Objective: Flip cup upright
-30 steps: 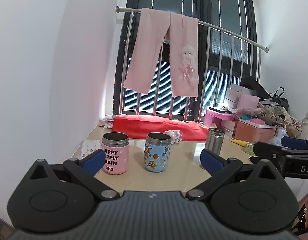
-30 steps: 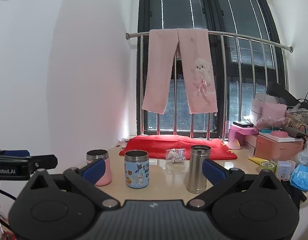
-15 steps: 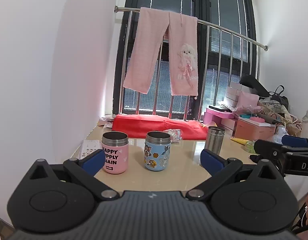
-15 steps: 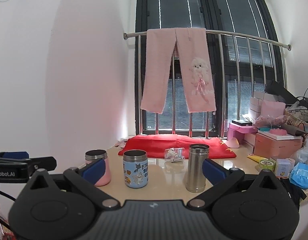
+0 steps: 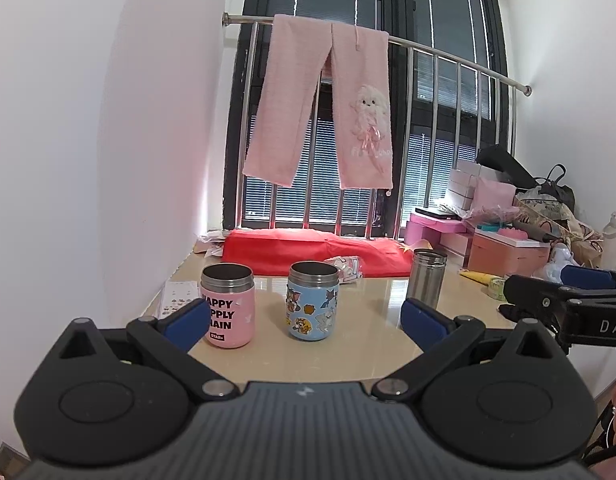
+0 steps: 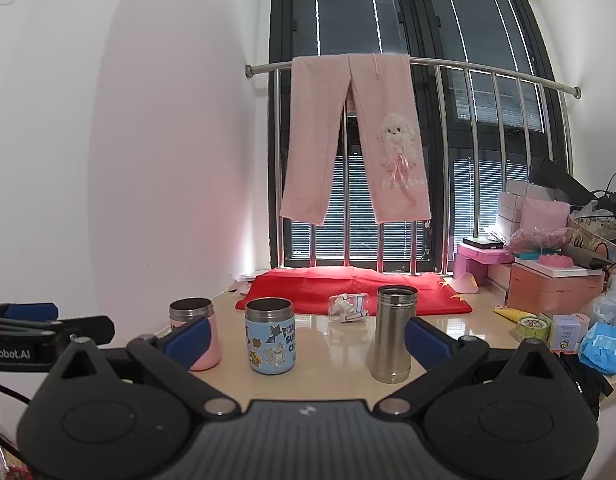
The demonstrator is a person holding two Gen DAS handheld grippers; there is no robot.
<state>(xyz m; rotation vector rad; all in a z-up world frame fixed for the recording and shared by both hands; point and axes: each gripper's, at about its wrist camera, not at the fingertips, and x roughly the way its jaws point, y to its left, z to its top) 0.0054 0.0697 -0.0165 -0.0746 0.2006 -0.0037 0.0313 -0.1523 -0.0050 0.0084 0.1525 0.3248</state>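
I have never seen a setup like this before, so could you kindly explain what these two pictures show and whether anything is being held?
These are two hand-held grippers, each carried by a person, with a fisheye camera looking forward along its jaws. One picture comes from the left gripper, the other from the right gripper. Both have their jaws spread open and hold nothing. Ahead, on a beige table, stand three open-topped cups: a pink cup, a blue cartoon cup and a taller steel cup, all upright. Behind them lies a red cloth, and pink trousers hang on a railing.
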